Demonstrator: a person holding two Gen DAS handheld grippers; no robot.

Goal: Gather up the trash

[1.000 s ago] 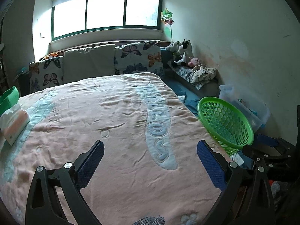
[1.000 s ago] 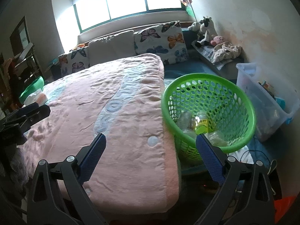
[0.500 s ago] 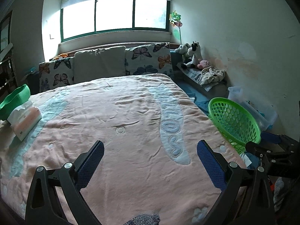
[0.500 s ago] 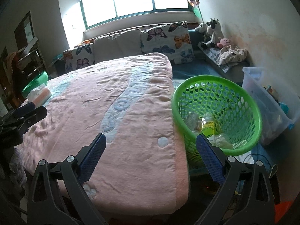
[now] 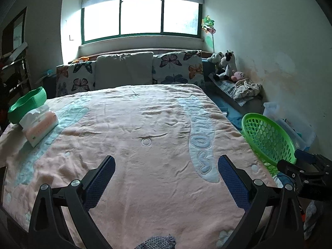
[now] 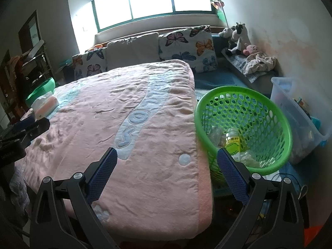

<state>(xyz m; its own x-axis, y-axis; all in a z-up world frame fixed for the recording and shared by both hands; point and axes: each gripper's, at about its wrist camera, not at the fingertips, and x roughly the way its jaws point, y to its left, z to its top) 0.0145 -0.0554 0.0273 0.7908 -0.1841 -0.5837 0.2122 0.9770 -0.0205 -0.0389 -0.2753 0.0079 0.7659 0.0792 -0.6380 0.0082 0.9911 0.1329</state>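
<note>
A green mesh basket (image 6: 267,122) stands on the floor at the bed's right side, also seen as the basket (image 5: 269,137) in the left wrist view. Inside it lie a plastic bottle with a yellow-green label (image 6: 233,142) and crumpled clear wrappers (image 6: 215,133). My right gripper (image 6: 167,155) hangs open and empty over the bed's near right corner, beside the basket. My left gripper (image 5: 166,164) is open and empty above the pink blanket (image 5: 145,134). No loose trash shows on the blanket.
A tissue pack (image 5: 39,124) and a green tub (image 5: 27,103) sit at the bed's left edge. Pillows (image 5: 124,70) line the headboard. Stuffed toys (image 5: 226,66) and a clear storage bin (image 6: 298,112) stand along the right wall. Shelves (image 6: 31,62) are at far left.
Both grippers have drawn back and risen from the bed, so more of the room shows. Both stay open and empty.
</note>
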